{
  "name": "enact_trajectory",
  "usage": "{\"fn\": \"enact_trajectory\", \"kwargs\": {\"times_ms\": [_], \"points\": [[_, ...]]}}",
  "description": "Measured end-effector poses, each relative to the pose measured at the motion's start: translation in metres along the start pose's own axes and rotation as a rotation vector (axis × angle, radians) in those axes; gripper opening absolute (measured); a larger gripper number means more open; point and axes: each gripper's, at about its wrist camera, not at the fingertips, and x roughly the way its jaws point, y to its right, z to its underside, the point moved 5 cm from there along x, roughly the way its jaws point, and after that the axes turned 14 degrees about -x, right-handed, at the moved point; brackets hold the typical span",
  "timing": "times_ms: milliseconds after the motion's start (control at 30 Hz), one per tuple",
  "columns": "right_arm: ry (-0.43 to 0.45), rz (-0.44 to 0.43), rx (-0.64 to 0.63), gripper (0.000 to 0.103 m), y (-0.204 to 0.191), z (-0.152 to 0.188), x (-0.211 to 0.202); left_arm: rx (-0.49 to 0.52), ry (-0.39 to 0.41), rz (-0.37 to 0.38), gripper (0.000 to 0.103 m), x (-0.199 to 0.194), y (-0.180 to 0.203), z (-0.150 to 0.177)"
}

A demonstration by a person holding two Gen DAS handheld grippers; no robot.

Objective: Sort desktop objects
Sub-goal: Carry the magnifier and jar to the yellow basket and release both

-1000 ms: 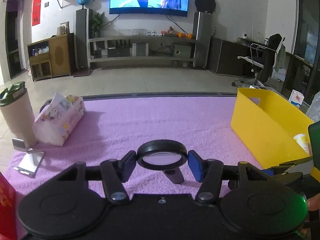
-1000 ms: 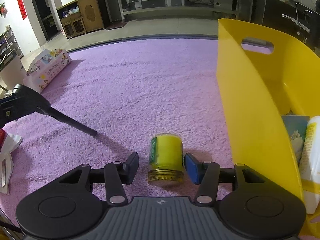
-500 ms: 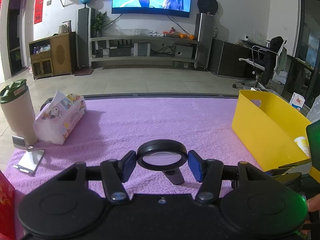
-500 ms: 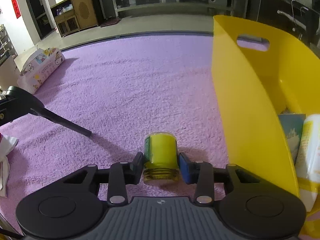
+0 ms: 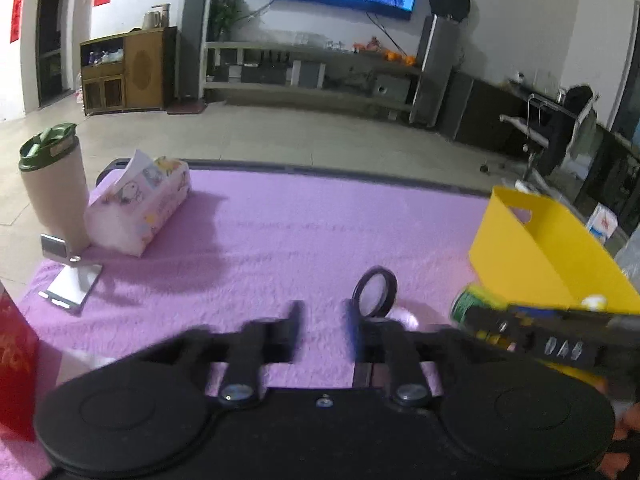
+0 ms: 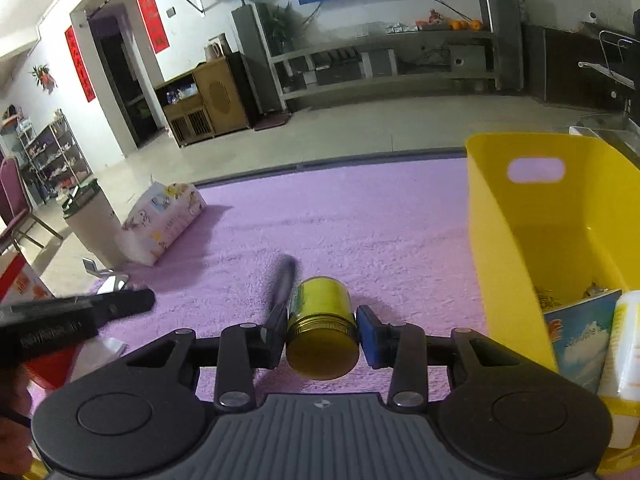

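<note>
My right gripper (image 6: 320, 332) is shut on a yellow jar with a gold lid (image 6: 322, 326) and holds it above the purple mat, left of the yellow bin (image 6: 500, 248). The jar also shows in the left wrist view (image 5: 472, 306). My left gripper (image 5: 322, 322) is open with nothing between its fingers. A black magnifying glass (image 5: 376, 292) lies on the mat just past the right finger; it also shows blurred in the right wrist view (image 6: 282, 284). The bin holds a blue booklet (image 6: 580, 340) and a white bottle (image 6: 624, 360).
A cartoon tissue box (image 5: 140, 204), a tumbler with a green lid (image 5: 54, 184) and a metal phone stand (image 5: 68, 276) sit at the mat's left edge. A red box (image 5: 14, 364) stands at the near left. The purple mat (image 5: 300, 236) covers the table.
My left gripper let go of the magnifying glass and shifted left; the glass now lies on the mat. My right gripper closed on the yellow jar and lifted it, tilting upward.
</note>
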Motion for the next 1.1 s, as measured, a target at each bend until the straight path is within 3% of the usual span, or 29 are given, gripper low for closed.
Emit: {"fn": "enact_trajectory", "kwargs": {"times_ms": [33, 67, 200, 333, 433, 567, 800, 1100], "points": [[0.006, 0.002, 0.007, 0.038, 0.003, 0.001, -0.004, 0.025, 0.008, -0.012, 0.067, -0.001, 0.001, 0.004], [0.011, 0.003, 0.013, 0.038, 0.006, 0.001, -0.007, 0.055, 0.017, -0.023, 0.070, -0.001, 0.002, 0.008], [0.004, 0.013, 0.034, 0.038, 0.016, 0.004, -0.012, 0.188, -0.014, -0.053, 0.078, 0.013, 0.015, 0.027], [0.012, 0.020, 0.085, 0.038, 0.024, 0.000, -0.011, 0.300, -0.046, 0.005, 0.084, 0.037, 0.044, 0.039], [0.052, 0.033, 0.084, 0.038, 0.024, -0.009, -0.017, 0.361, -0.051, 0.026, 0.084, 0.060, 0.064, 0.043], [0.104, 0.091, 0.044, 0.038, 0.028, -0.025, -0.023, 0.312, -0.086, 0.040, 0.083, 0.095, 0.074, 0.040], [0.093, 0.113, 0.066, 0.038, 0.048, -0.031, -0.024, 0.249, -0.137, 0.016, 0.076, 0.142, 0.075, 0.033], [0.086, 0.110, 0.060, 0.038, 0.051, -0.028, -0.025, 0.259, -0.184, 0.007, 0.056, 0.158, 0.079, 0.034]]}}
